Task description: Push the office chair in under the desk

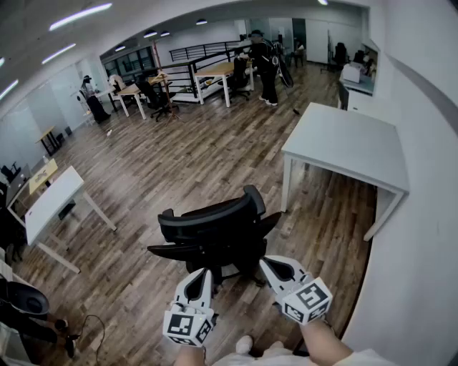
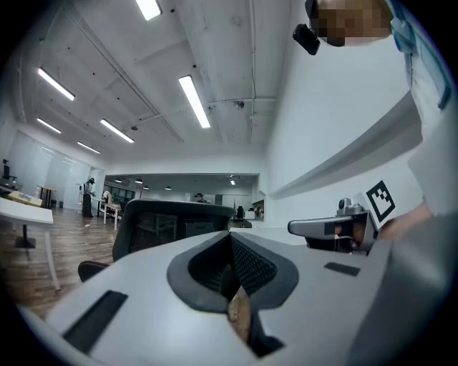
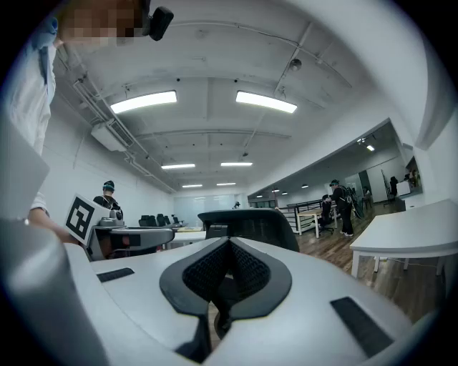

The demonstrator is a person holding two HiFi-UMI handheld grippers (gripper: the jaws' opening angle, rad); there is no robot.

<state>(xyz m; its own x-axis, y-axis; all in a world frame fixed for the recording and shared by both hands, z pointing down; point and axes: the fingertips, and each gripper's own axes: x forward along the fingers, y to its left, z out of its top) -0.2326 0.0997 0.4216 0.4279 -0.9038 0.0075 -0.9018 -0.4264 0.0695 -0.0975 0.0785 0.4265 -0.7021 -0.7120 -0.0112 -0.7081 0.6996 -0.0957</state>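
Large open-plan office. Wood-plank floor (image 1: 157, 164), white walls (image 1: 426, 214), long strip lights (image 1: 79, 14) overhead. White table (image 1: 351, 143) by the wall, black office chair (image 1: 215, 229) near it. More tables (image 1: 218, 70) and chairs (image 1: 154, 96) farther back, black railing (image 1: 204, 50), a few people (image 1: 266, 66) standing among them.

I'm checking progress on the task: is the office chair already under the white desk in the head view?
No, the office chair stands out beside the white desk, with none of it beneath the desktop.

Long ceiling tubes (image 2: 195, 100) are flooding the room with bright, even light and casting faint shadows, while fisheye distortion is bending every view's edges toward dark corners and the nearest foreground is blurring.
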